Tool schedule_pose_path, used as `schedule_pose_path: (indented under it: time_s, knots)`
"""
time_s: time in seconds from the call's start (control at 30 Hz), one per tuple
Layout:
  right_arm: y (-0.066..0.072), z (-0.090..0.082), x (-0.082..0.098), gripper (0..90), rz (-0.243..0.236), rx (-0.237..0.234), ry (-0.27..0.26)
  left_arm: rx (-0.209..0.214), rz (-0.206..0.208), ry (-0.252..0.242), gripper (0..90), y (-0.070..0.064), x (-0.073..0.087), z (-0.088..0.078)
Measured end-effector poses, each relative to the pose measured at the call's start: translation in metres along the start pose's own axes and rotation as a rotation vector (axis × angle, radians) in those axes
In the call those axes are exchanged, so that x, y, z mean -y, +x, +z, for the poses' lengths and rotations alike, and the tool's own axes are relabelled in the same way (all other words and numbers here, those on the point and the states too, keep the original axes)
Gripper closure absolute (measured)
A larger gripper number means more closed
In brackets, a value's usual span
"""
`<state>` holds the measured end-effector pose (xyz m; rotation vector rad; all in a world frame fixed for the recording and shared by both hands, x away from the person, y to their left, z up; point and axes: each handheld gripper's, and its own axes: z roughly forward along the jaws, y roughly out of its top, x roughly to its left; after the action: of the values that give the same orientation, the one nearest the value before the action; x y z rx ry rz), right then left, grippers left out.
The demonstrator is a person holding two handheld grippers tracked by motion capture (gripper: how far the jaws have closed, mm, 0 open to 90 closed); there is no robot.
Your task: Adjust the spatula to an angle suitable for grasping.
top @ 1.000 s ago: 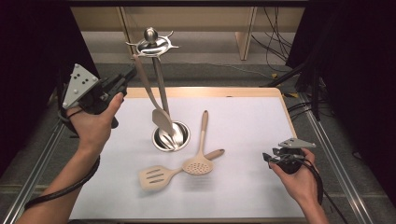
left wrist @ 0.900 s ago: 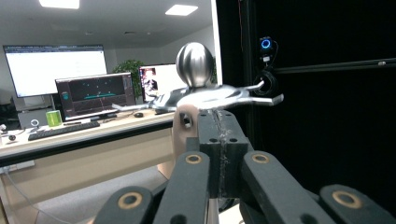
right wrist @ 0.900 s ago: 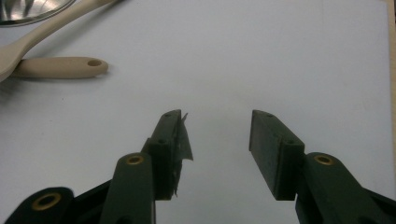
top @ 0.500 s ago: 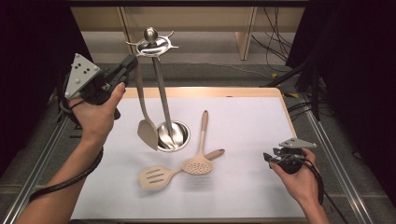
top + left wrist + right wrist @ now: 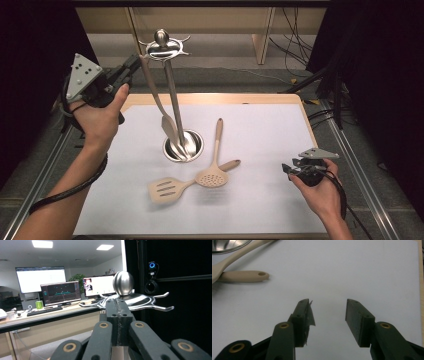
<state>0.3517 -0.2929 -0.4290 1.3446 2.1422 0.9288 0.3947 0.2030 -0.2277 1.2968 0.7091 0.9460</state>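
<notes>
On the near right of the white worktop (image 5: 260,150), the right hand-held gripper (image 5: 290,169) rested low in the person's hand, its jaws spread with nothing between them, pointing toward the utensils. Just left of it lay a beige slotted turner (image 5: 167,189) and a beige skimmer (image 5: 214,172), the two crossing at their handles, with a wooden spoon (image 5: 218,137) running back from the skimmer's bowl. Behind them stood a steel rack (image 5: 172,95) on its round base. A steel spatula (image 5: 159,102) slanted beside the post, its blade low by the base, its handle top at the rack's hooks. There, on the far left, the left hand-held gripper (image 5: 134,64) was raised, jaws pressed together on the spatula's handle end.
</notes>
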Motion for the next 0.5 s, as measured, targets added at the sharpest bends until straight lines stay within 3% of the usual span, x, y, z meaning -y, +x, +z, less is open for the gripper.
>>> schedule_pose_path:
  time_s: [0.07,0.1,0.3,0.5]
  knots:
    - [0.000,-0.001,0.000,55.2,-0.010,0.013,0.011,-0.002,0.004,0.001,89.5,0.001,0.000,0.000]
    - [0.002,-0.001,0.000,55.2,0.021,0.015,0.014,-0.003,0.007,0.001,89.5,0.001,0.000,0.000]
    - [0.002,-0.001,0.000,55.2,0.009,0.016,0.019,-0.004,0.003,0.008,89.0,0.000,0.001,-0.002]
    - [0.001,-0.001,0.000,55.1,0.001,0.010,0.001,0.036,0.014,0.037,76.4,-0.008,0.013,-0.016]
